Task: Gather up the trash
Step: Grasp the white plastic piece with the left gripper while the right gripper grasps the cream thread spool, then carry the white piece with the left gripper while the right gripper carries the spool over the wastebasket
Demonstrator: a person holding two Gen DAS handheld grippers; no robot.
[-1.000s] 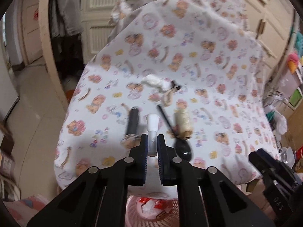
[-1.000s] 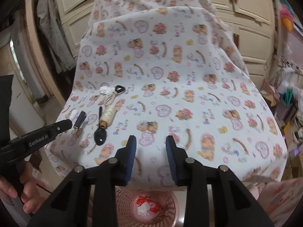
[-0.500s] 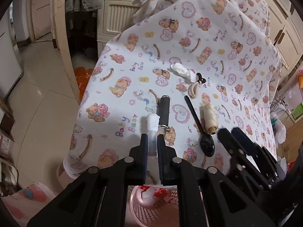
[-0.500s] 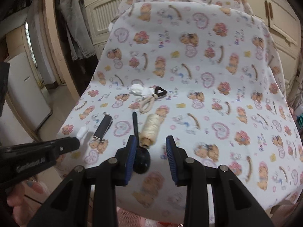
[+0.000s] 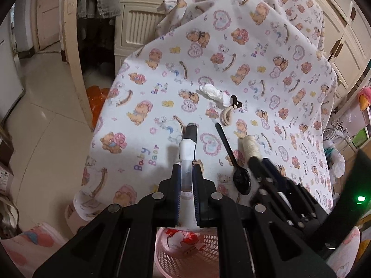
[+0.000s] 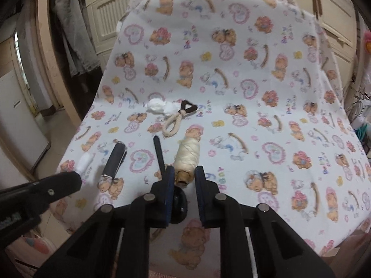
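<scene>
My left gripper (image 5: pixel 186 173) is shut on a small clear tube with a white cap (image 5: pixel 187 153), held over the near table edge. In the right wrist view that gripper (image 6: pixel 65 180) and the white cap (image 6: pixel 84 162) show at the left. My right gripper (image 6: pixel 183 176) is closing, and the near end of a cream thread spool (image 6: pixel 187 155) lies between its fingertips with thin gaps on both sides. A black spoon (image 6: pixel 160 153) lies beside the spool, its bowl under the left finger. The spool (image 5: pixel 249 144) and right gripper (image 5: pixel 262 164) also show in the left wrist view.
On the teddy-print cloth (image 6: pixel 255 115) lie a black cylinder (image 6: pixel 116 159), a crumpled white tissue (image 6: pixel 157 106) and a beige loop tied to a black hair tie (image 6: pixel 174 122). A pink basket (image 5: pixel 185 245) with wrappers stands below the near edge. Cupboards stand behind.
My right gripper moved left and down from the table's middle to the spool, and its jaws narrowed around the spool's end. The left gripper kept the tube and shifted slightly.
</scene>
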